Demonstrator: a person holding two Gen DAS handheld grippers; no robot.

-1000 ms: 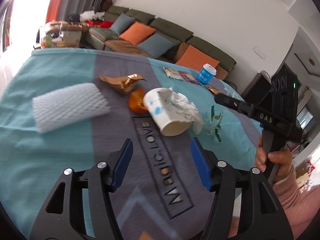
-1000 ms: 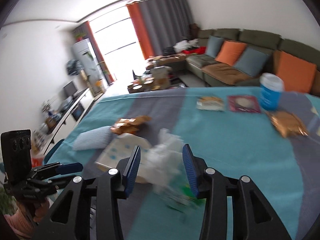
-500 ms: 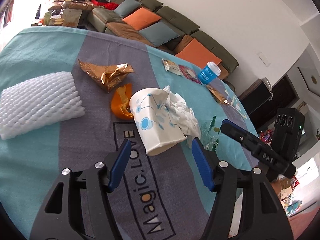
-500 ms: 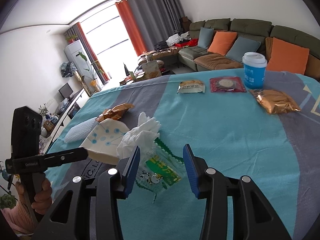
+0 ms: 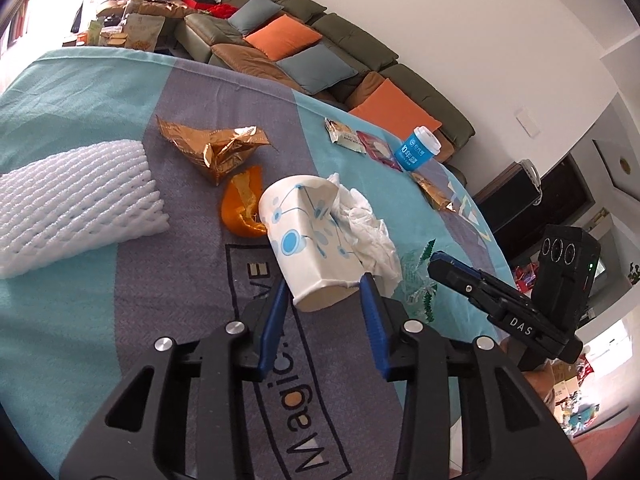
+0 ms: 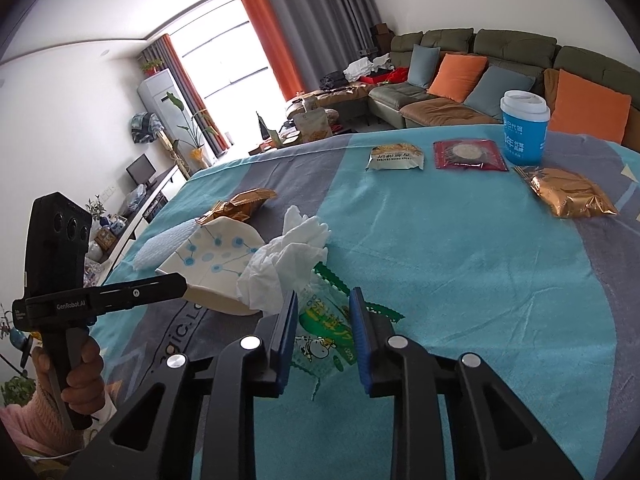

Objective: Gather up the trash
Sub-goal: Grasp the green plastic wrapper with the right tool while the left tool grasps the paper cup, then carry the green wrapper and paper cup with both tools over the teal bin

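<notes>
A white paper cup with blue dots (image 5: 308, 236) lies on its side on the table, crumpled tissue (image 5: 370, 236) spilling from its mouth. My left gripper (image 5: 325, 284) is open, its blue pads at either side of the cup's base. My right gripper (image 6: 323, 300) is open above a clear green-printed wrapper (image 6: 326, 326), with the tissue (image 6: 286, 264) just to its left. An orange peel (image 5: 242, 206) and a gold foil wrapper (image 5: 218, 148) lie beyond the cup.
A white foam net (image 5: 68, 204) lies at the left. A blue lidded cup (image 6: 524, 126), a red packet (image 6: 468, 154), a white snack packet (image 6: 394, 157) and a gold bag (image 6: 566, 192) sit near the table's far edge. A sofa stands behind.
My left gripper has moved forward until its pads flank the cup's base, and its jaws have narrowed. My right gripper has moved forward and down over the clear wrapper.
</notes>
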